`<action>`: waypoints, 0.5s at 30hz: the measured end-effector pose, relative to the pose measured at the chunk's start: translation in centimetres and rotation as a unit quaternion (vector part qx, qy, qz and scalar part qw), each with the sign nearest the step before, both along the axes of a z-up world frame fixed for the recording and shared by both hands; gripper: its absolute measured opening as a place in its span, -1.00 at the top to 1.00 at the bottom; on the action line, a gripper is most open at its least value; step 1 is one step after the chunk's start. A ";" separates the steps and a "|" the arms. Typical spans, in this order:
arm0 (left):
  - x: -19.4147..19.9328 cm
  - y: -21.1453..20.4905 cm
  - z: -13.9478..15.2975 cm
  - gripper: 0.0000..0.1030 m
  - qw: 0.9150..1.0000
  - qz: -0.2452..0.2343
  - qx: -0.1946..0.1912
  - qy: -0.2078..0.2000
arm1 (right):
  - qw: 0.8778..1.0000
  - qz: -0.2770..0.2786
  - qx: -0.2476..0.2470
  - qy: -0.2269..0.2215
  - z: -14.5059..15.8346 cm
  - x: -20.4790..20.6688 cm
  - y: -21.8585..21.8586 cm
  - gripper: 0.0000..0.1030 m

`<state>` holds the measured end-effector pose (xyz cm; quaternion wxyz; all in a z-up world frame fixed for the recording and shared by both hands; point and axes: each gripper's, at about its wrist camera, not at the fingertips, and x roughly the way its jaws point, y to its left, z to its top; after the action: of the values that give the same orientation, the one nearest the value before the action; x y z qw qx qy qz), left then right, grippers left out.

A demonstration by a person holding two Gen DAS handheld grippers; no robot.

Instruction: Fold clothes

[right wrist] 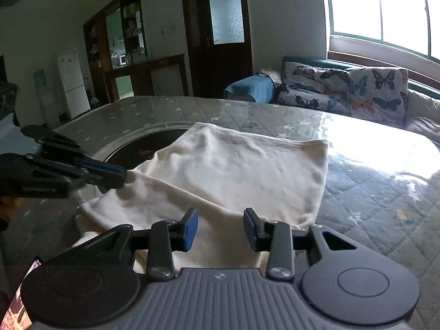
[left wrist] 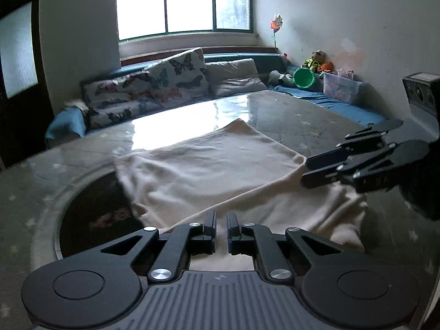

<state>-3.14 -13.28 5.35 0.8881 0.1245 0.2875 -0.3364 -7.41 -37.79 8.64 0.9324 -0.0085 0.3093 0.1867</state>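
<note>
The left gripper [left wrist: 220, 229] has its black fingers [left wrist: 210, 227] drawn close together with a narrow slit between them, and the near edge of the cream-coloured knitted garment [left wrist: 209, 162] passes into that slit; the right wrist view shows these fingers pinching a corner of the fabric at the left. The right gripper [right wrist: 220, 229] has its blue-padded fingers [right wrist: 191, 229] spread apart, released, with nothing between them; they hover above the near edge of the cream garment [right wrist: 239, 176].

The garment lies partly folded on the grey quilted counter [left wrist: 316, 115], whose surface carries a glossy transparent cover. The garment's left portion overlaps a dark round inset [left wrist: 96, 209] in the counter. A diagonal fold edge runs across the near half of the fabric.

Beyond the far edge of the counter stands a blue sofa [left wrist: 343, 104] with butterfly-print cushions [left wrist: 178, 71], a green plastic bucket [left wrist: 304, 78] and a teddy bear [left wrist: 316, 59].
</note>
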 end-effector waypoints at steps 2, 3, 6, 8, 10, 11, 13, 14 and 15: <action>1.1 -0.7 -0.7 0.83 1.000 0.006 0.000 0.010 | 1.000 0.000 -0.004 0.005 -0.4 0.5 0.1 0.29; 1.6 -0.9 -1.1 0.83 1.000 0.011 0.001 0.016 | 1.000 -0.002 -0.005 0.008 -0.7 0.8 0.1 0.29; 2.5 -0.6 -2.1 0.83 0.999 0.024 0.006 0.029 | 1.000 -0.008 -0.005 0.023 -1.6 1.3 -0.1 0.29; 2.9 -0.1 -2.8 0.83 0.999 0.033 0.007 0.040 | 1.000 -0.007 -0.005 0.025 -1.8 1.2 -0.3 0.29; 2.9 0.6 -3.0 0.83 0.998 0.036 0.002 0.044 | 1.000 -0.004 -0.006 0.022 -1.6 1.0 -0.2 0.29; 2.8 0.7 -2.9 0.83 0.998 0.037 0.002 0.044 | 1.000 -0.003 -0.006 0.020 -1.5 0.9 -0.2 0.29; 2.7 0.9 -2.5 0.82 0.998 0.038 0.000 0.041 | 1.000 0.000 -0.005 0.013 -1.0 0.8 0.0 0.29; 2.6 0.9 -2.3 0.81 0.999 0.038 -0.002 0.037 | 1.000 0.002 -0.006 0.009 -0.8 0.8 0.1 0.29; 2.6 0.8 -2.1 0.75 0.999 0.038 -0.004 0.033 | 1.000 0.003 -0.007 0.006 -0.7 0.8 0.3 0.29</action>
<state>-0.54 -12.44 3.30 0.8910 0.0986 0.3195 -0.3072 -6.56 -37.52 7.95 0.9299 -0.0145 0.3161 0.1875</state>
